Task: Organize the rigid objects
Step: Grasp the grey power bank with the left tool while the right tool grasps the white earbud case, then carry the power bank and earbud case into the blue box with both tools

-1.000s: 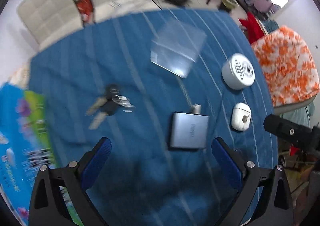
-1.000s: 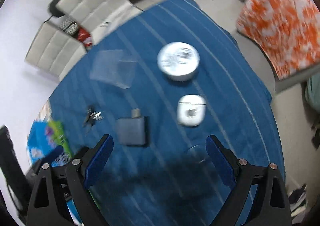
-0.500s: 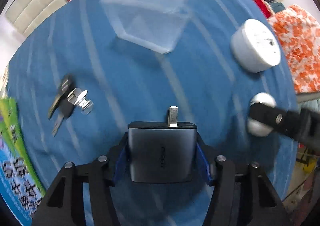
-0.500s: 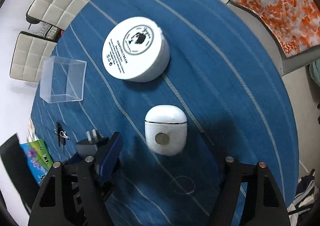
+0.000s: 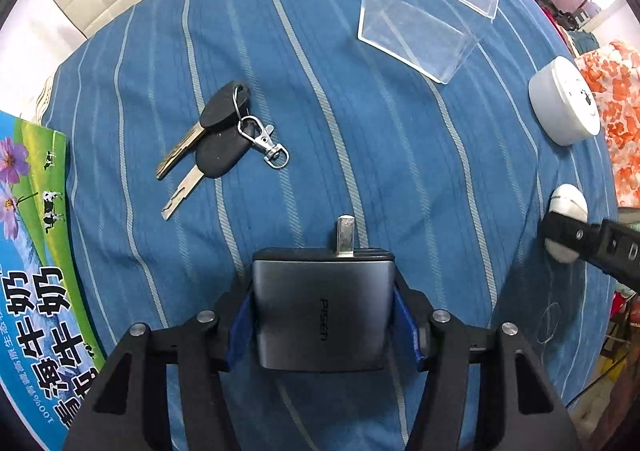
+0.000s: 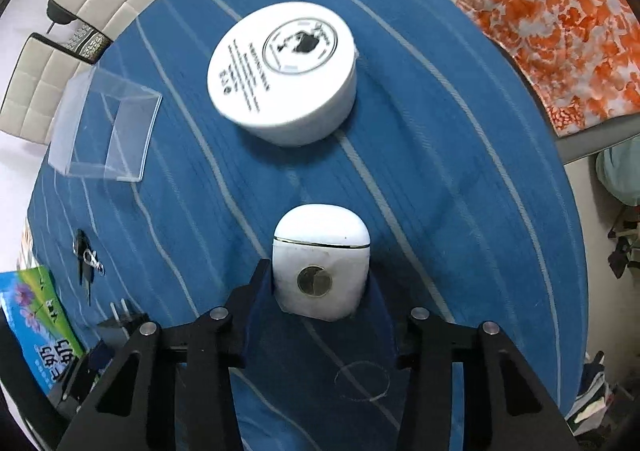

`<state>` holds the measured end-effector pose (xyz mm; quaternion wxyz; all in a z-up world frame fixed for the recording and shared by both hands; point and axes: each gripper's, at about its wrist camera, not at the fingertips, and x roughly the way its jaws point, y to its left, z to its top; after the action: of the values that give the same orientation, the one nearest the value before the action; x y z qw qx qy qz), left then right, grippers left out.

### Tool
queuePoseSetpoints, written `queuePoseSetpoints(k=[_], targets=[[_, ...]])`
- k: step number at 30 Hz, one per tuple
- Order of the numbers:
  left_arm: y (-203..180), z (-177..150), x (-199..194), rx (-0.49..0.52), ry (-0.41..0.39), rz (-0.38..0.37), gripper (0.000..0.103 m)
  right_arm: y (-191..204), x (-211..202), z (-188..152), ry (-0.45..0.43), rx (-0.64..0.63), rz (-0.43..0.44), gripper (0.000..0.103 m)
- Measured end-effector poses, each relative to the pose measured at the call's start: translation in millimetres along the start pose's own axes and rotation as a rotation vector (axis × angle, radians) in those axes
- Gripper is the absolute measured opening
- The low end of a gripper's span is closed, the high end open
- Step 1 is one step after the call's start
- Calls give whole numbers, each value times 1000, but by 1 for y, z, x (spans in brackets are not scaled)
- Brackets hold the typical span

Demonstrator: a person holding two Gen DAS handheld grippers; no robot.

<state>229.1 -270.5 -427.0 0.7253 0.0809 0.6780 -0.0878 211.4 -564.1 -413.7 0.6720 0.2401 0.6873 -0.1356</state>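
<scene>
Left wrist view: left gripper (image 5: 324,325) pointing down, jaws clamped on the grey PISEN charger (image 5: 322,311), plug prong forward, on the blue striped worktop (image 5: 360,139). Keys (image 5: 218,139) to the left, clear plastic box (image 5: 428,7) ahead, white round jar (image 5: 564,107) far right.

Right wrist view: right gripper (image 6: 320,299), jaws just closing, now clamped on the white earbud case (image 6: 320,263) on the worktop. Jar just beyond, clear box at left.
</scene>
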Motion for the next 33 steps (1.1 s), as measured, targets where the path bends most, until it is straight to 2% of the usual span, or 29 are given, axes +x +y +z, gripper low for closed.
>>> queuePoseSetpoints(k=[5,10,16,21,26,29,33], targets=[[2,1,2,-5,0,0,56,4,-2,-18,12,-33,6,49],[10,-16,-8,-5,-13,5,56,18,-6,-41,34,-66,32,49],[31,-42,-32,-22,-34,-1,56,35,-17,-76,15,-118,44,48],[58,-68,-75,-39,-87,-26,56,54,-32,-103,13,-137,85,48],[96,-84,-135,-71,-186,-45,56,79,-56,-120,-10,-175,138,48],[130,-95,-168,-100,-238,-45,56,105,-79,-129,-30,-210,177,48],[179,-119,-197,-137,-276,-6,56,155,-113,-151,-56,-282,250,48]])
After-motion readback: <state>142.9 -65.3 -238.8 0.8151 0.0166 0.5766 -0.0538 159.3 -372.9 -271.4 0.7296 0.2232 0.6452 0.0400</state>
